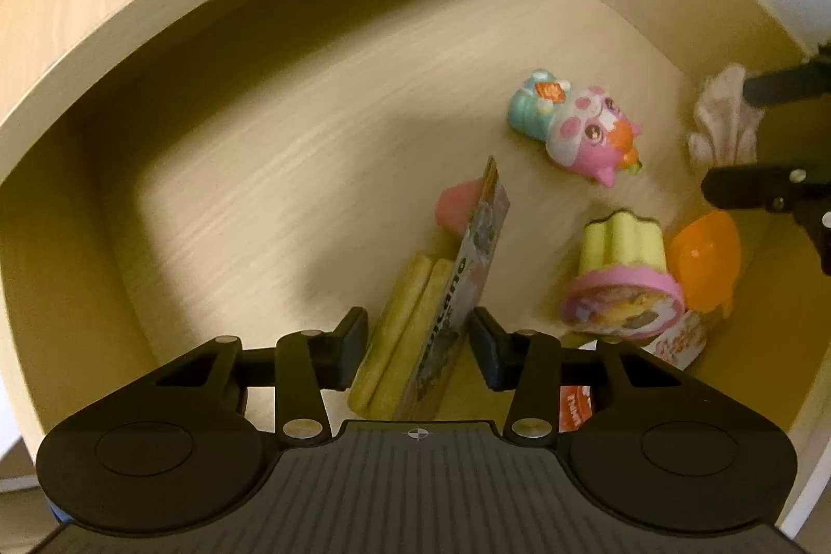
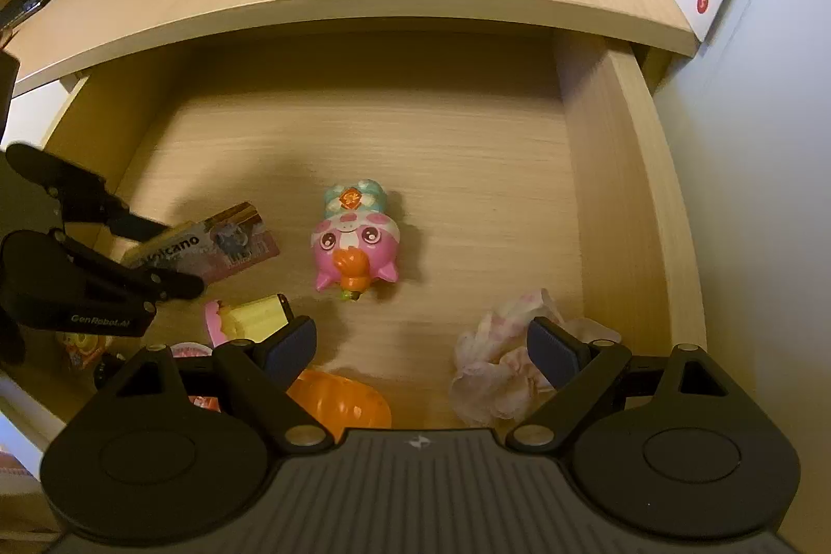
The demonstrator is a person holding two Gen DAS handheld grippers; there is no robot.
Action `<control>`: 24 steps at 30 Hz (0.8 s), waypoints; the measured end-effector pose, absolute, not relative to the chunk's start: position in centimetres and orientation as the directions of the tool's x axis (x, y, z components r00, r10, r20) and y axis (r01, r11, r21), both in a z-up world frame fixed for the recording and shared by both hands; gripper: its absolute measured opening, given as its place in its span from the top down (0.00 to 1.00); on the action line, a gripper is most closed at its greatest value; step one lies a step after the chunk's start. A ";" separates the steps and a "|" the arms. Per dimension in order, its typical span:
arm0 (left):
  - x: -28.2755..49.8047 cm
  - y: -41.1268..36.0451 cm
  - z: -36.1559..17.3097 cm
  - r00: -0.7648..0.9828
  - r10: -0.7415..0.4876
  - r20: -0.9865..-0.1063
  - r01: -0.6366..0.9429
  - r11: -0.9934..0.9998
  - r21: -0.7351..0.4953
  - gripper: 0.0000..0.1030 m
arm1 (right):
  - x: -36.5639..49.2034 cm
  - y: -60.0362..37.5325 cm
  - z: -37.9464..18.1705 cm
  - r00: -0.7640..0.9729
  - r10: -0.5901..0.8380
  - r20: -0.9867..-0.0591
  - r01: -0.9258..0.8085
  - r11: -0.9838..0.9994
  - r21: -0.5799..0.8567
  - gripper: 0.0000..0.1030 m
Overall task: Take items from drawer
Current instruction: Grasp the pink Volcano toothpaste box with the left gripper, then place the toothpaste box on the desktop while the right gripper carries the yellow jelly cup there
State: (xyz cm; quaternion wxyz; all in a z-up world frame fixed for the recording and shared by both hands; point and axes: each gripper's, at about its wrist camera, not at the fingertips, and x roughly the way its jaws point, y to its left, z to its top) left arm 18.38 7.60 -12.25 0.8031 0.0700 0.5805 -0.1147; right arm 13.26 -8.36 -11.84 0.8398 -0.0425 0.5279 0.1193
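Straddling the Volcano packet (image 1: pixel 441 320), left gripper (image 1: pixel 418 349) is spread, pads apart from it; packet's long axis runs toward 1 o'clock.

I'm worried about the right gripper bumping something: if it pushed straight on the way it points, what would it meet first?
Probably the drawer floor. The right gripper is open, with bare wood between its fingers; the crumpled cloth lies against the right-hand finger and might be brushed.

Open wooden drawer (image 2: pixel 613 170) with pig toy (image 2: pixel 356 242), "Volcano" card (image 2: pixel 218 247), crumpled cloth (image 2: pixel 498 372), orange shell (image 2: pixel 343 403).
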 end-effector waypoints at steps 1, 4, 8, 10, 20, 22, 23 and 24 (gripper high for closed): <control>18.3 7.6 -12.2 0.306 -0.108 -0.946 0.265 0.964 -0.024 0.58 | 13.4 -8.3 -11.8 0.413 0.162 -0.896 -0.244 0.968 0.062 0.13; 18.3 8.0 -11.9 0.297 -0.124 -0.947 0.239 0.970 -0.052 0.66 | 13.7 -8.1 -11.7 0.416 0.160 -0.895 -0.252 0.966 0.055 0.13; 17.7 9.8 -11.6 0.257 -0.210 -0.943 0.134 0.974 -0.181 0.75 | 14.5 -7.5 -11.2 0.391 0.198 -0.899 -0.287 0.954 0.085 0.13; 16.7 10.7 -10.5 0.297 -0.224 -0.928 0.106 0.974 -0.201 0.75 | 14.9 -6.7 -10.9 0.338 0.259 -0.905 -0.326 0.934 0.146 0.13; 12.2 13.6 -4.0 0.438 -0.182 -0.880 0.016 0.981 -0.195 0.75 | 16.8 0.0 -14.0 0.136 0.188 -0.973 -0.485 0.869 0.100 0.28; 11.4 13.2 -3.8 0.447 -0.190 -0.874 0.019 0.979 -0.203 0.75 | 16.9 0.3 -14.6 0.126 0.156 -0.980 -0.488 0.870 0.076 0.41; 11.0 13.2 -3.7 0.447 -0.194 -0.873 0.020 0.978 -0.207 0.75 | 16.9 0.3 -14.6 0.126 0.156 -0.980 -0.488 0.870 0.076 0.49; 10.6 13.2 -3.8 0.443 -0.198 -0.875 0.024 0.978 -0.209 0.75 | 16.9 0.3 -14.5 0.117 0.165 -0.979 -0.484 0.871 0.089 0.56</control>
